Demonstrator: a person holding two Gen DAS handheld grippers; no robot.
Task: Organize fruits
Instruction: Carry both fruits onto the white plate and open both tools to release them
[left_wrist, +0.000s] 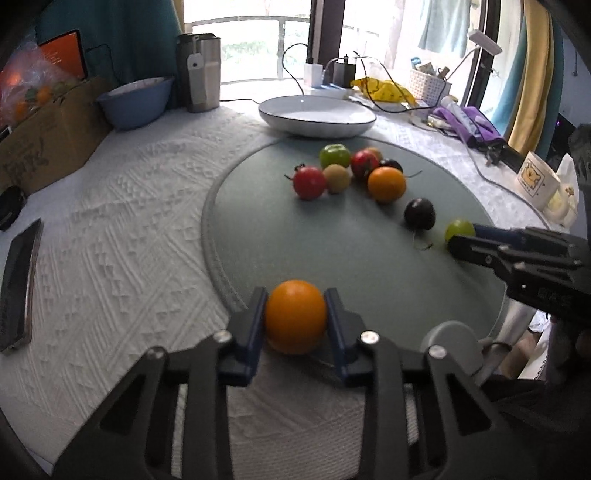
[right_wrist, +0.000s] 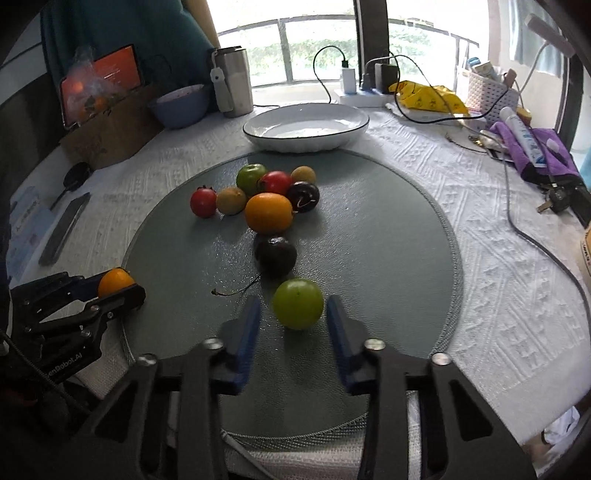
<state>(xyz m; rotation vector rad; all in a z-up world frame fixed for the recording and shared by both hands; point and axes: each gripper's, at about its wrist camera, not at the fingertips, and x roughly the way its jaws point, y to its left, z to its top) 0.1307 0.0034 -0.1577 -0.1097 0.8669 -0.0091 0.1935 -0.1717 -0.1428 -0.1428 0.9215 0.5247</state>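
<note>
My left gripper (left_wrist: 295, 314) is shut on an orange (left_wrist: 295, 317) at the near-left edge of the round grey mat (left_wrist: 351, 251); the orange also shows in the right wrist view (right_wrist: 114, 282). My right gripper (right_wrist: 293, 314) is open around a green fruit (right_wrist: 298, 302) that rests on the mat (right_wrist: 388, 240), with gaps on both sides. A dark plum (right_wrist: 276, 254), a second orange (right_wrist: 269, 212), red tomatoes (right_wrist: 203, 201), a green apple (right_wrist: 251, 178) and brownish fruits lie clustered further back. An empty white plate (right_wrist: 306, 125) stands beyond the mat.
A blue bowl (left_wrist: 135, 99), steel tumblers (left_wrist: 199, 70) and a cardboard box (left_wrist: 48, 129) stand at the back left. A phone (left_wrist: 18, 288) lies at the left. Cables, a purple cloth (right_wrist: 535, 151) and a white basket (right_wrist: 487, 92) crowd the right.
</note>
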